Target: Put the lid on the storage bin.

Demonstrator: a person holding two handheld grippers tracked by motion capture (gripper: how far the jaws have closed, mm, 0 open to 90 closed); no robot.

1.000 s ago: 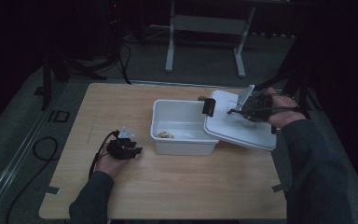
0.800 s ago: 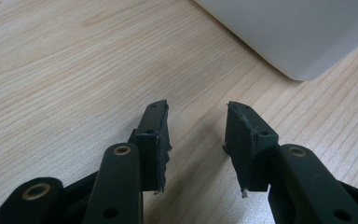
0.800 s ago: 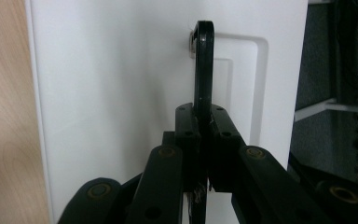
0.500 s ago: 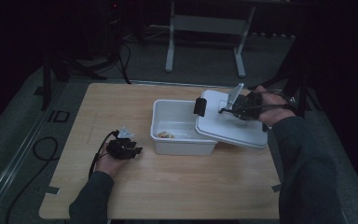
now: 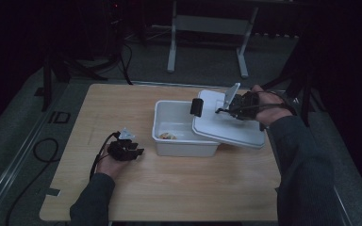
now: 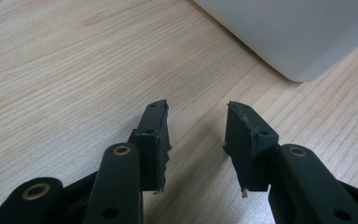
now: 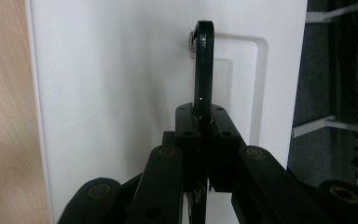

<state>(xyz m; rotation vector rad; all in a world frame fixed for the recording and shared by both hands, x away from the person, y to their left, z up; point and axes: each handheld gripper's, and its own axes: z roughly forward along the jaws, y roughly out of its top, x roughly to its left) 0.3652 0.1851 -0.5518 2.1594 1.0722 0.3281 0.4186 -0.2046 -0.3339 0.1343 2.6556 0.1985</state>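
Fingers (image 7: 186,123) of the right gripper (image 7: 201,116) are clamped on the black handle (image 7: 203,60) of the white lid (image 5: 231,125), held tilted over the bin (image 5: 181,136) with the forearm stretched forward. Left gripper (image 6: 197,126) rests on the table (image 6: 51,70), fingers apart around nothing, bin just ahead.

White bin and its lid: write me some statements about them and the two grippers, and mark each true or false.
1. The right gripper has its jaws shut on the lid's black handle. True.
2. The lid fully covers the white bin. False: it sits over the bin's right edge, tilted, and the inside is open to view.
3. The left gripper holds something. False: its jaws are open over the bare table.
4. A small item lies inside the bin. True.
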